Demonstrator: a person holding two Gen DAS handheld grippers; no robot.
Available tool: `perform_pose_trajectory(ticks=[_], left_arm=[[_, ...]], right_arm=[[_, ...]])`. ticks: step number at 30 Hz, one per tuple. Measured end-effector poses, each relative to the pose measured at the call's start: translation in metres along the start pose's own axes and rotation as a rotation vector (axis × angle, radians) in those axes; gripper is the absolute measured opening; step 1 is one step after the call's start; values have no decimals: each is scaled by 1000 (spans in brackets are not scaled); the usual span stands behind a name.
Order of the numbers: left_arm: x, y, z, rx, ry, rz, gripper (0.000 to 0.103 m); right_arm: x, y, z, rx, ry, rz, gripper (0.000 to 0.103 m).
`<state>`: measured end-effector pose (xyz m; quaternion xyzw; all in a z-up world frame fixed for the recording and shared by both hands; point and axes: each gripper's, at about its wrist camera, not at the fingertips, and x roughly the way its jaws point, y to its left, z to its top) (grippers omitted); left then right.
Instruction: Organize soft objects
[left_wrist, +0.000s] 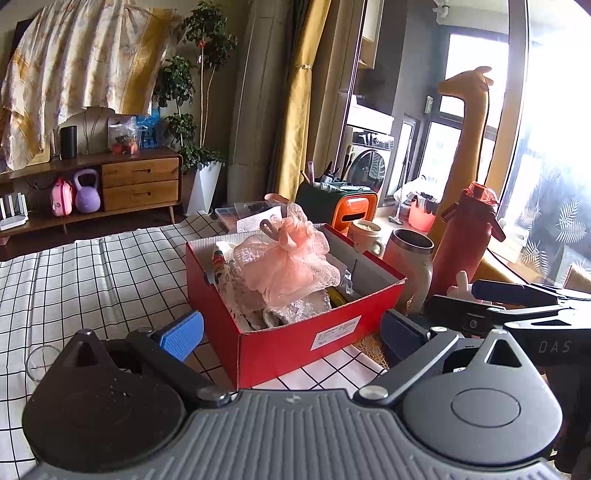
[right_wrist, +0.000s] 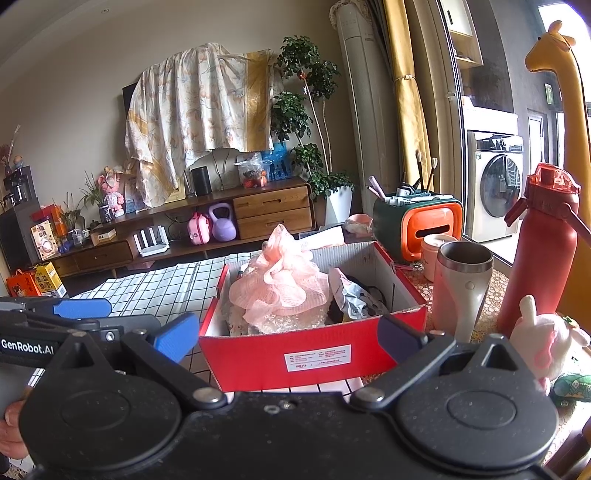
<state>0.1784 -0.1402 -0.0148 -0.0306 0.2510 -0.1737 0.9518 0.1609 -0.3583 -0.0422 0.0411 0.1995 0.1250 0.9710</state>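
Observation:
A red cardboard box (left_wrist: 295, 343) (right_wrist: 258, 354) stands on the checked tablecloth just ahead of both grippers. A pink mesh bath pouf (left_wrist: 291, 258) (right_wrist: 280, 284) lies on top of crumpled clear wrap and other soft items inside it. A white and pink plush toy (right_wrist: 546, 339) lies on the table right of the box; its ear (left_wrist: 461, 284) shows in the left wrist view. My left gripper (left_wrist: 291, 332) is open and empty in front of the box. My right gripper (right_wrist: 288, 339) is open and empty in front of the box.
A grey steel tumbler (right_wrist: 461, 284), a red water bottle (right_wrist: 543, 251), a cream mug (left_wrist: 365, 232) and an orange and green organiser (right_wrist: 421, 221) stand right of and behind the box. A clear glass (left_wrist: 40, 362) stands at the left. A green fabric item (right_wrist: 572, 384) lies by the plush.

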Motion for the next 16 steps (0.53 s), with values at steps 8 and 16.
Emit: perform_pose_trajectory(ticks=[8,16], left_arm=[[-2,-1,1,2,-11,0,103],[-2,0,0,1,-11,1,103]], right_arm=[[-1,5,-6,-1,-2,1,103],[-2,7,-5,-4,2,-9,103]])
